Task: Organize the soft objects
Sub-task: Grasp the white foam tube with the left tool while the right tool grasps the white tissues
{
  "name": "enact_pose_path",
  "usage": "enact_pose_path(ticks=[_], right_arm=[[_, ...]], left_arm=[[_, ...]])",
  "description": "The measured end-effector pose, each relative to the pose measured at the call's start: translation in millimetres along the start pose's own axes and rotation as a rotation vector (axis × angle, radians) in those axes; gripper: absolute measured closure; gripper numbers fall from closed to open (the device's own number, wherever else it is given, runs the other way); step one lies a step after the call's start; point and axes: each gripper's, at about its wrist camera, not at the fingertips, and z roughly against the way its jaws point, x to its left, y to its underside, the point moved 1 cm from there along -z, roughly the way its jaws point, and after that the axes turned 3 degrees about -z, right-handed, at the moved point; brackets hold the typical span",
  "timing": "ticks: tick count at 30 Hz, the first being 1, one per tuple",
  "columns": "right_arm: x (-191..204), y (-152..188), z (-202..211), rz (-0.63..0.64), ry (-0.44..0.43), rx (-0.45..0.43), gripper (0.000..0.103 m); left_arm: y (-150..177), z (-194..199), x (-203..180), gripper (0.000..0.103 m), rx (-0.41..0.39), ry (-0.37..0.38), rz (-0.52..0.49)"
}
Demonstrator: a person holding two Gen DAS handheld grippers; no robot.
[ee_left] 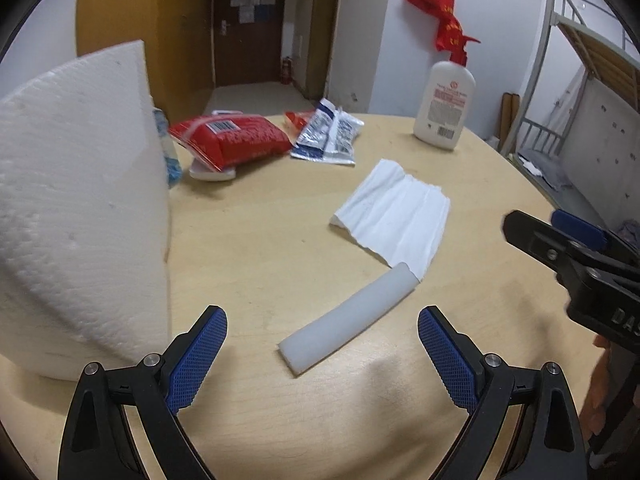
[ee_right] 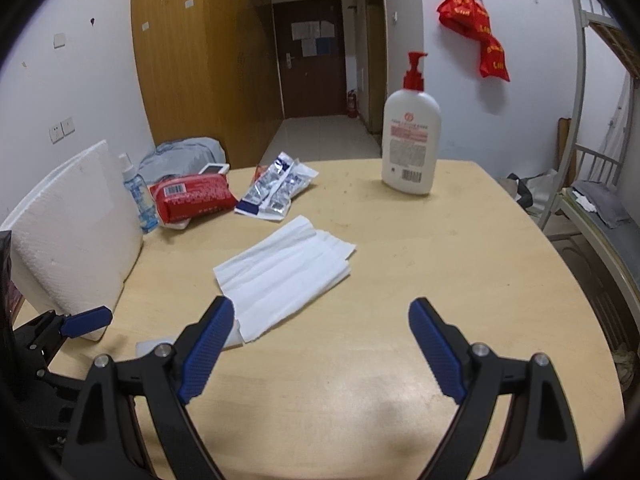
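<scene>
Little appears done. On the round pale wooden table [ee_right: 460, 280], the large white embossed foam sheet [ee_left: 80, 208] stands at nine o'clock, the white creased tissue [ee_right: 280, 276] lies centrally, and the translucent white soft tube [ee_left: 348, 316] sits untouched. Left gripper [ee_left: 322, 354] and right gripper [ee_right: 320, 344] are spread, empty.

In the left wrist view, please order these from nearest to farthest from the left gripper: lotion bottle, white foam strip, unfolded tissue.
From the left gripper:
1. white foam strip, just ahead between the fingers.
2. unfolded tissue, ahead, slightly right.
3. lotion bottle, far right edge of the table.
</scene>
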Motion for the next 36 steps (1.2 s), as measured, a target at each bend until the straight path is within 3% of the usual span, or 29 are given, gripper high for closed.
enact_pose_path(ticks=[5, 11, 15, 21, 28, 36], right_arm=[[-1, -2, -15, -0.003, -0.014, 0.039, 0.011], [0, -2, -25, -0.007, -0.054, 0.076, 0.011], [0, -5, -33, -0.001, -0.040, 0.098, 0.011], [2, -8, -44, 0.003, -0.046, 0.127, 0.011], [3, -10, -47, 0.008, -0.046, 0.135, 0.011], [7, -12, -57, 0.021, -0.029, 0.153, 0.011]], left_arm=[[1, -9, -4, 0.011, 0.033, 0.043, -0.028], [3, -22, -4, 0.036, 0.085, 0.046, -0.043], [8, -28, -5, 0.043, 0.125, 0.049, -0.063], [9, -25, -6, 0.060, 0.117, 0.020, -0.085], [13, -22, -9, 0.066, 0.109, 0.011, -0.140], [14, -17, -9, 0.091, 0.091, 0.016, -0.186]])
